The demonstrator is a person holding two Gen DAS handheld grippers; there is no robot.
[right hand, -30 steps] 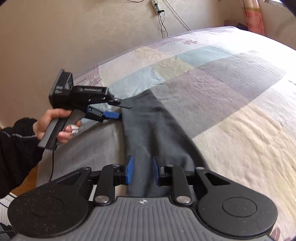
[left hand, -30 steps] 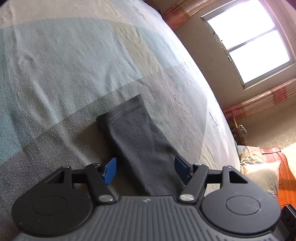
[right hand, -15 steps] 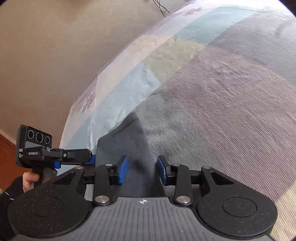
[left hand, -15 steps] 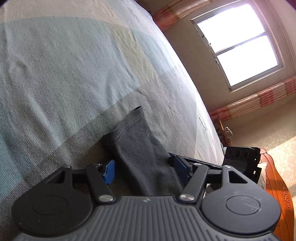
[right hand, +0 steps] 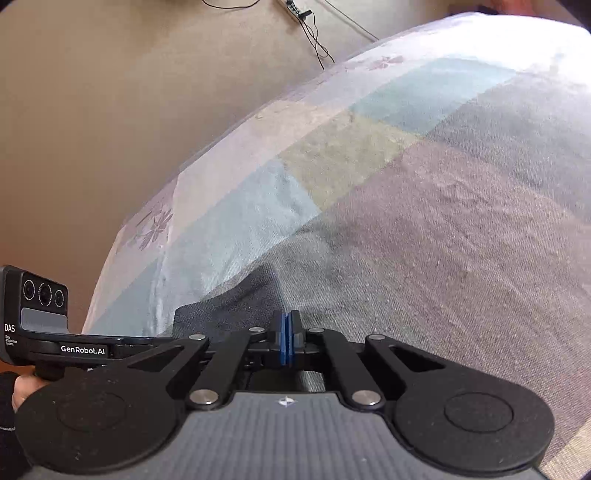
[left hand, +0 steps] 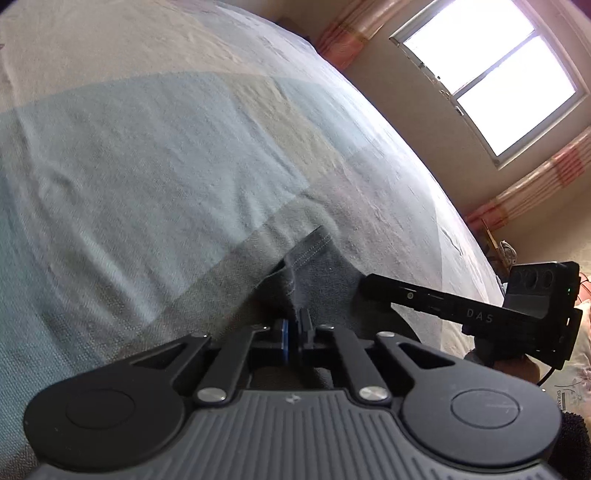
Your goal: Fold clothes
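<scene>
Dark grey clothing [left hand: 317,284] lies on the bed [left hand: 155,177], on the grey patch of a bedspread checked in pale blue, beige, grey and white. In the left wrist view the left gripper [left hand: 294,332] has its blue-padded fingers [left hand: 284,336] drawn together, and a raised ridge of the grey fabric runs down into the narrow slit between them, so they are clamped on the clothing; its stitched hem [left hand: 310,251] stands up a little just beyond the fingertips. Just to the right in that view the right gripper's black body reaches in over the same cloth, its tip resting on or just above the fabric, with its camera block toward the right edge. In the right wrist view the right gripper [right hand: 289,332] also has its blue fingers [right hand: 283,338] pressed together; the dark cloth bunches up to their tips, and a pinched peak of it meets them, so they seem to be nipping the fabric, though the contact itself is hidden by the fingers. The left gripper shows at that view's left edge, lying just beside the garment's near corner, with part of a hand [right hand: 26,389] in a dark sleeve on its handle. A bright window [left hand: 491,74] with striped curtains [left hand: 535,184] stands beyond the bed, and cables [right hand: 314,33] hang on the beige wall.
</scene>
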